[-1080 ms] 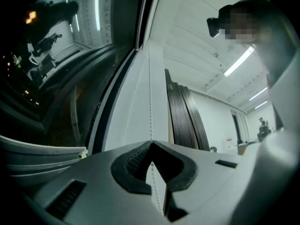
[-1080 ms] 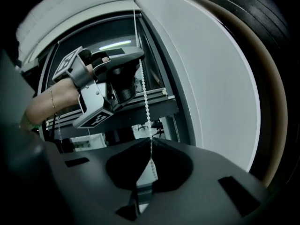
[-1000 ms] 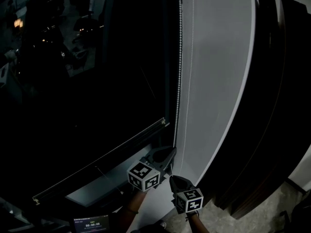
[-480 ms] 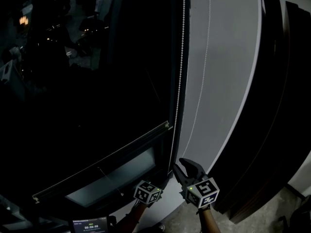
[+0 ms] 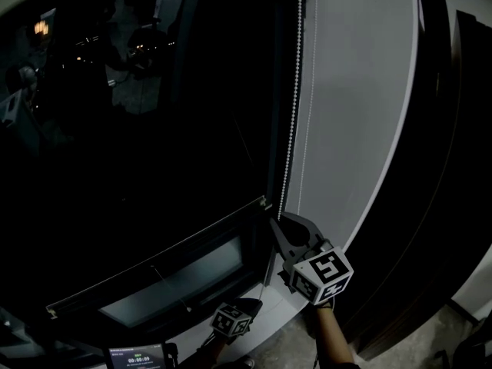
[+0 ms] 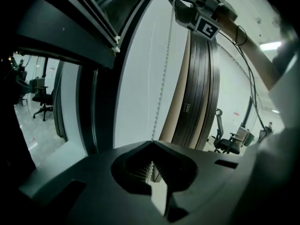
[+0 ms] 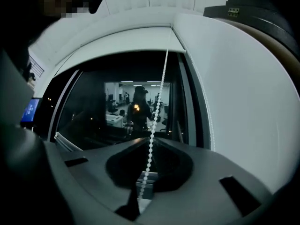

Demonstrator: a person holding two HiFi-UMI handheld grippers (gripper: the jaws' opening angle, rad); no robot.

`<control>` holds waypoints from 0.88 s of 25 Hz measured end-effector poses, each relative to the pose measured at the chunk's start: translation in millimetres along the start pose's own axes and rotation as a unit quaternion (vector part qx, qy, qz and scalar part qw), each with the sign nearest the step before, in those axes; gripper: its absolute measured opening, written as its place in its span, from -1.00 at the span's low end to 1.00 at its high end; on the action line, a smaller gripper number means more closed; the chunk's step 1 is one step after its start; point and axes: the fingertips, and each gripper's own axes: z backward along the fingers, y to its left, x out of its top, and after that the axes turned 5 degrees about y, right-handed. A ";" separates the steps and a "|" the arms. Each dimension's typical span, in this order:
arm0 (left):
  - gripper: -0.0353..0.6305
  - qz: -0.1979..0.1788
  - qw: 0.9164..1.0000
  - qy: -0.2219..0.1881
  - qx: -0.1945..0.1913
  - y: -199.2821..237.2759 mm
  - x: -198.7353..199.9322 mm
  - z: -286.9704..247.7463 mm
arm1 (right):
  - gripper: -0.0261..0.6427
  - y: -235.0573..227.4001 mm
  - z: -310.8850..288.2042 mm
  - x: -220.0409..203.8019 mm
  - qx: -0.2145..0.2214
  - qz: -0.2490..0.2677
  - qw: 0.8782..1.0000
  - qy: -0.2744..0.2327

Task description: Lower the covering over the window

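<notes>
Dark window point(image 5: 154, 129), seen from your head looking steeply down. A white bead chain point(image 5: 291, 129) hangs straight down the window's right edge, next to a pale wall point(image 5: 354, 91). A thinner 2nd strand point(image 5: 308, 91) runs just beside it.

Your right gripper point(image 5: 275, 223) is the upper one. Its jaws have just been closing & now pinch the bead chain, which runs straight btwn them. Your left gripper point(image 5: 254, 306) sits lower, near the window's btm right corner, jaws clenched on the same chain, beads showing in the teeth.

The covering looks dark & already most of the way down. Its btm rail point(image 5: 154, 257) slants across low in the window, w/ a lighter strip point(image 5: 184, 279) under it, so probably only a short drop is left.

Handling, as a judgement: the chain is light, thin & limp, so it only works in tension. Pull along its own line, not sideways. The beads give the jaws a key, but a loose pinch may skip bead to bead, so clamp squarely across them. Leave the rail & soft fabric alone; the chain does the work. Small beads may snap if yanked, so haul steady, hand over hand
</notes>
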 end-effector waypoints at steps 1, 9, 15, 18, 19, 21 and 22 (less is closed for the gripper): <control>-0.88 0.008 1.000 -0.004 0.002 3.5 -0.9 0.6 | -0.85 -1.2 0.7 -0.3 -0.003 -0.014 1.000 -0.009; -0.86 0.003 0.998 -0.012 -0.054 -8.8 2.9 18.0 | -0.88 -11.0 13.9 0.3 0.002 -0.103 0.993 -0.066; -0.76 -0.040 0.990 -0.121 -0.059 -5.4 72.4 59.3 | -0.88 -19.5 16.7 -66.1 -0.021 -0.117 0.993 0.005; -0.76 -0.061 0.978 -0.192 -0.048 -1.1 127.1 87.2 | -0.88 -13.2 22.2 -134.5 -0.029 -0.162 0.985 0.057; -0.76 -0.069 0.973 -0.216 -0.049 -3.0 147.6 96.9 | -0.88 -10.4 25.2 -153.2 -0.032 -0.177 0.981 0.068; -0.76 -0.091 0.961 -0.256 -0.054 -10.6 187.1 113.4 | -0.88 -3.8 29.9 -187.2 -0.036 -0.193 0.976 0.098; -0.74 -0.105 0.955 -0.270 -0.058 -15.6 204.7 119.2 | -0.88 0.5 31.7 -204.2 -0.037 -0.193 0.973 0.118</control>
